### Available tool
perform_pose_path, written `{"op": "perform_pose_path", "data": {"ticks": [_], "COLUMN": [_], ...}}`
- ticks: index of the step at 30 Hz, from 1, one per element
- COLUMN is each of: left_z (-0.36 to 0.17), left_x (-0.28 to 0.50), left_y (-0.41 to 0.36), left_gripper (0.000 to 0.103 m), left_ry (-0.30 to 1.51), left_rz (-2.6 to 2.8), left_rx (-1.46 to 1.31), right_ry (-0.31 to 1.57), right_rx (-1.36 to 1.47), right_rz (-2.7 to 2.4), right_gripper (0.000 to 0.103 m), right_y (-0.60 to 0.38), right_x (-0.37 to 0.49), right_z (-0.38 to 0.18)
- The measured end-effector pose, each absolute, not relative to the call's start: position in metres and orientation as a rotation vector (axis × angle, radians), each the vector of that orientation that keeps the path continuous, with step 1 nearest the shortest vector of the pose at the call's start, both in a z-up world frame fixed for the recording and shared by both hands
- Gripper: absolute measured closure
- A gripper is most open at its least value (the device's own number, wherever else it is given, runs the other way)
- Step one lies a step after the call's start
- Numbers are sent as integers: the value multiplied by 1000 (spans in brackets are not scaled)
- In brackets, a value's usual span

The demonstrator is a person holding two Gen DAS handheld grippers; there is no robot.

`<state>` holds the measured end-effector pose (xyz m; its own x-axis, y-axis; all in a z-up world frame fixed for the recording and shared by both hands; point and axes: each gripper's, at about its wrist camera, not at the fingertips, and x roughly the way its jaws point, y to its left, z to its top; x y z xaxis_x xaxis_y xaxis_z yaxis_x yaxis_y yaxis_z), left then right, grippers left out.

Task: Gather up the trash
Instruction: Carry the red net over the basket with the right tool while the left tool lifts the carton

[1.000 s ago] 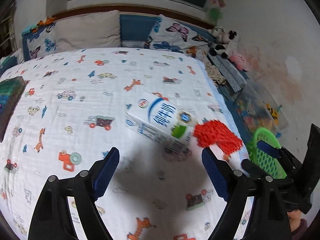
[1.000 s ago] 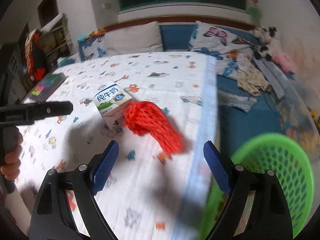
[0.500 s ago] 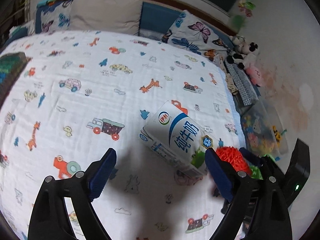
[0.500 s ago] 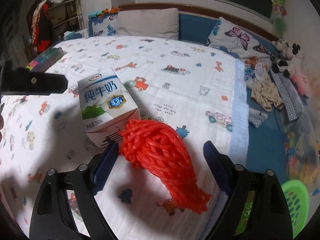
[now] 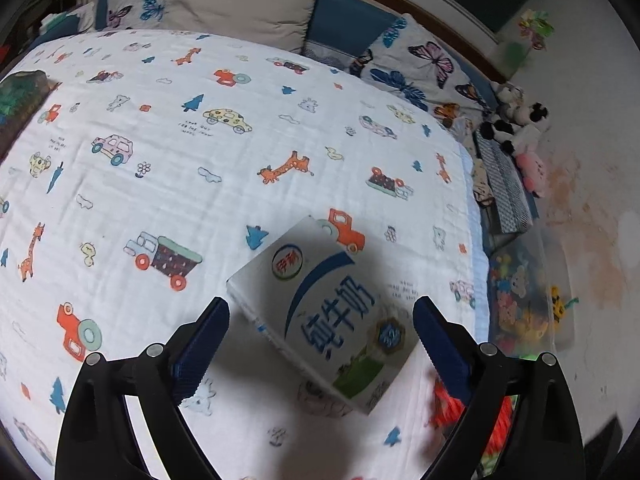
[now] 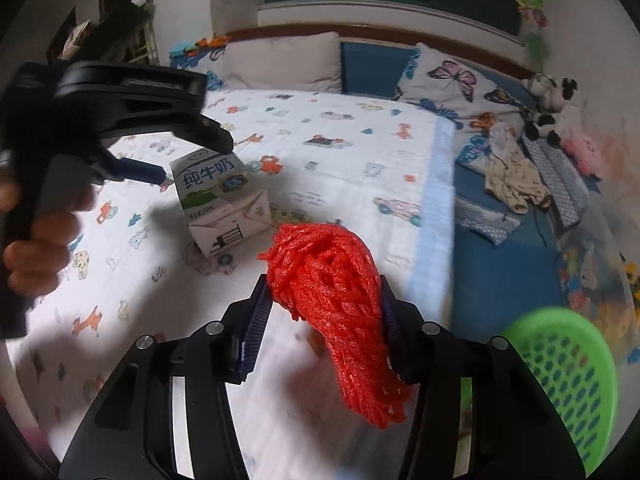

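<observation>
A: Right wrist view, nearest first: the right gripper (image 6: 326,322) has just been closing, and its blue pads now press both sides of the red foam net (image 6: 336,320), a soft fruit sleeve. It bulges above the jaws and trails out below them, so I judge the hold is on the middle of the bundle to keep it from slipping.

B: And the drop-off?

A: The green basket (image 6: 568,376) sits low at the near right, off the edge of the bed (image 6: 360,184), probably placed there so trash can go straight in. The gripper tilts downward over the quilt.

B: What about the other hand?

A: In the left wrist view the left gripper (image 5: 320,344) has just been opening further. Its jaws stand wide on either side of the milk carton (image 5: 332,320) without touching it. The carton lies on its side on the cartoon-print quilt, just left of the net. The spread looks chosen to clear the carton's width.

B: Its pose?

A: Pitched steeply down over the carton. From the right wrist view, the person's left hand (image 6: 36,248) is wrapped around the handle at the left. Farther off are pillows and stuffed toys.
</observation>
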<state>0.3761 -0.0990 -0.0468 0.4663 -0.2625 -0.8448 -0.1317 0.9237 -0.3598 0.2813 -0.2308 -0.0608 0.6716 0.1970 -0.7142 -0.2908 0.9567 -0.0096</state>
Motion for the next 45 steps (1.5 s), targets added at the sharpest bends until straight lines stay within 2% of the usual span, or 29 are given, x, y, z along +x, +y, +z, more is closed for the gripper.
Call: {"op": "perform_pose_path", "data": {"ticks": [20,32,45], "left_z": [-76,-65,-49], "left_x": [408,390,350], "left_y": [-110,-120,-146], "left_gripper": [12,32,35], "left_ry": [1174,1136,1103], "left_rz": [70,-57,-219], "left_rx": [-410,-349,-264], "right_ry": [780,786,782], "right_rx": [17,104,132], "right_rz": [119,21,-44], "right_gripper": [51,51,51], "right_y": [-313,-353,-367], "right_x": [223,198,170], "right_z": [-61,-65,-66]}}
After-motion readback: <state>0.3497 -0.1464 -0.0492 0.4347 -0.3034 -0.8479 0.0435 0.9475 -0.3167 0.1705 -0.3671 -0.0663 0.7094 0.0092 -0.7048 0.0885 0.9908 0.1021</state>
